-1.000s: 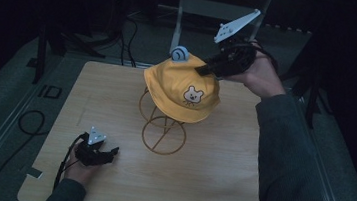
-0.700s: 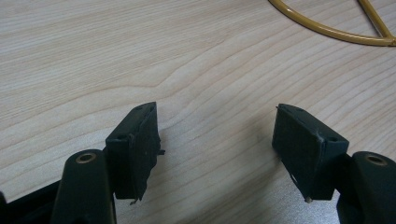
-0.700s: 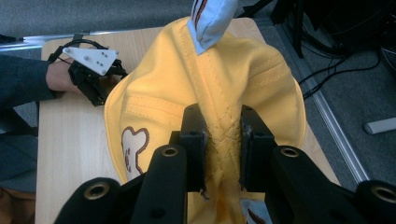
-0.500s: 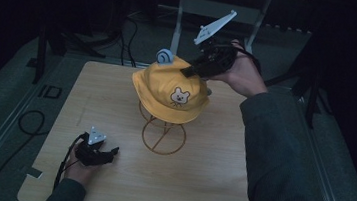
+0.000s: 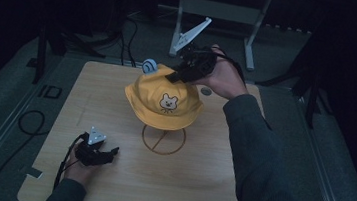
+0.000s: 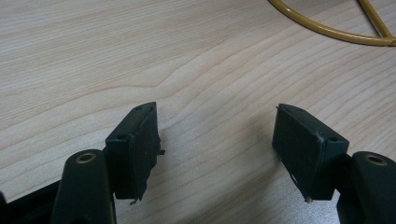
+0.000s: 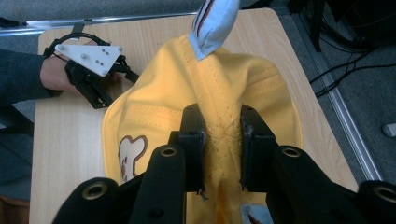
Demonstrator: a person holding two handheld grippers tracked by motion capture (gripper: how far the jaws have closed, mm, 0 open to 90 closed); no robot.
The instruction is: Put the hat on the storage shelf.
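**Yellow hat pinched at its crown above the wire stand**

We see the right gripper [image 7: 223, 140] pinching a fold of the yellow hat [image 5: 164, 99] at the crown: its two black, blocky jaws press soft cotton between them, and the fabric bunches into a quilted, cross-stitched ridge there. In the high view the same gripper [image 5: 175, 76] comes in from about two o'clock of the hat, held in the person's right hand [image 5: 221, 80], with its grey three-cornered plate tilted up behind it.

The hat is a small bucket shape of matte woven cloth with a rounded dome and a floppy, downturned brim edged in rows of stitching. An embroidered bear face [image 5: 168, 102] in white with brown outline sits on the side toward us. A pale blue padded ear [image 5: 149, 66], rounded and with a darker curl sewn into it, stands up at roughly eleven o'clock of the crown. The hat sits near the middle of the table, over the gold wire stand [image 5: 163, 139], whose thin round base ring with crossing spokes lies flat on the wood at the hat's six o'clock.

The table [image 5: 107, 183] is pale wood with fine, wavy grain and a smooth finish.

The left gripper [image 6: 217, 140] rests low near the table's seven o'clock corner, jaws spread wide with only bare wood between their flat, slightly frayed rubber pads. An arc of the gold ring curves at one o'clock of it.
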